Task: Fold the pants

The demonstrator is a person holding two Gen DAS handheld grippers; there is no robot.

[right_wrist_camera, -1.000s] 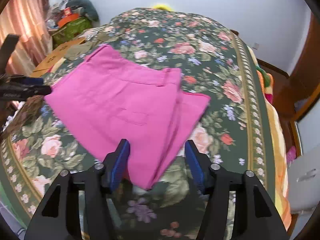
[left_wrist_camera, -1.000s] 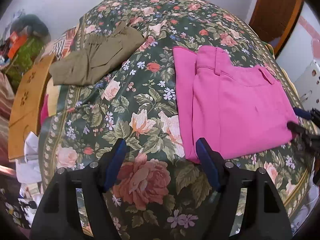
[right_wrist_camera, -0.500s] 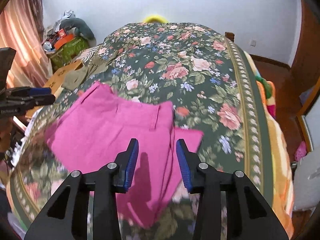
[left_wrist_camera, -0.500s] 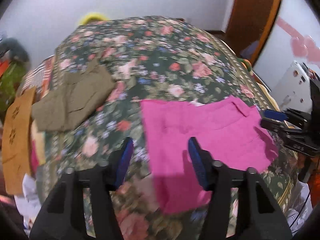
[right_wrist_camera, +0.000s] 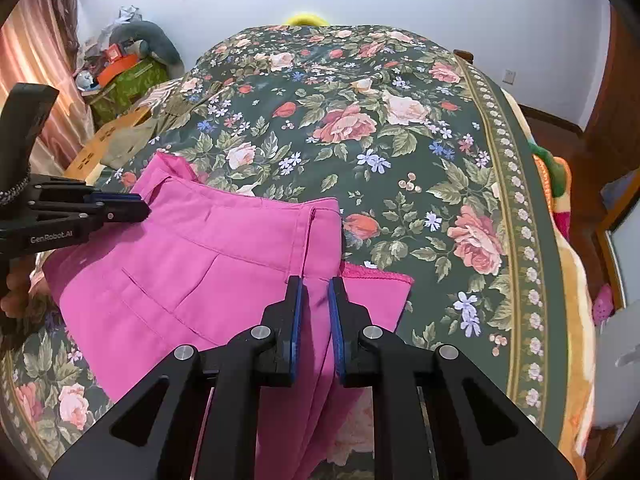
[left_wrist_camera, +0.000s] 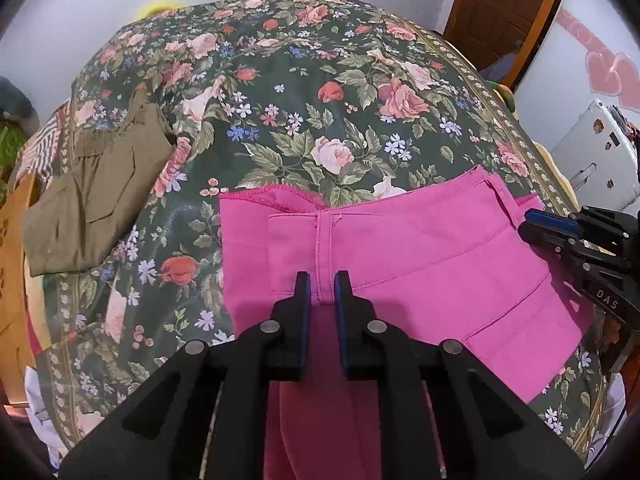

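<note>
Bright pink cotton pants point(left_wrist_camera: 420, 256) lie partly folded on the bed with the dark green floral bedspread point(left_wrist_camera: 304, 92), at its near end, waistband toward the far side.

Left claw point(left_wrist_camera: 322, 286): blue-padded fingers drawn nearly together, clamped on a ridge of pink fabric along a vertical seam; cloth passes between the pads and hangs below them toward the camera.

Right claw point(right_wrist_camera: 316, 294): fingers likewise close together, pinching a raised fold of the same pants near their right-hand edge; fabric drapes down under the fingers.

Left wrist view only:
- olive-green folded garment point(left_wrist_camera: 92, 200) lying flat on the bedspread, well apart from the pants, to their left
- brown wooden door point(left_wrist_camera: 504, 12) at upper right
- white appliance point(left_wrist_camera: 596, 164) at right edge
- right claw seen side-on at right edge point(left_wrist_camera: 532, 226), at the pants' waistband corner

Right wrist view only:
- left claw side-on at left edge point(right_wrist_camera: 136, 208), touching the pants' far left corner
- peach curtain point(right_wrist_camera: 36, 64)
- cluttered green box point(right_wrist_camera: 132, 80) in the far corner
- bedspread's border band and the orange blanket edge point(right_wrist_camera: 576, 280) on the right side
</note>
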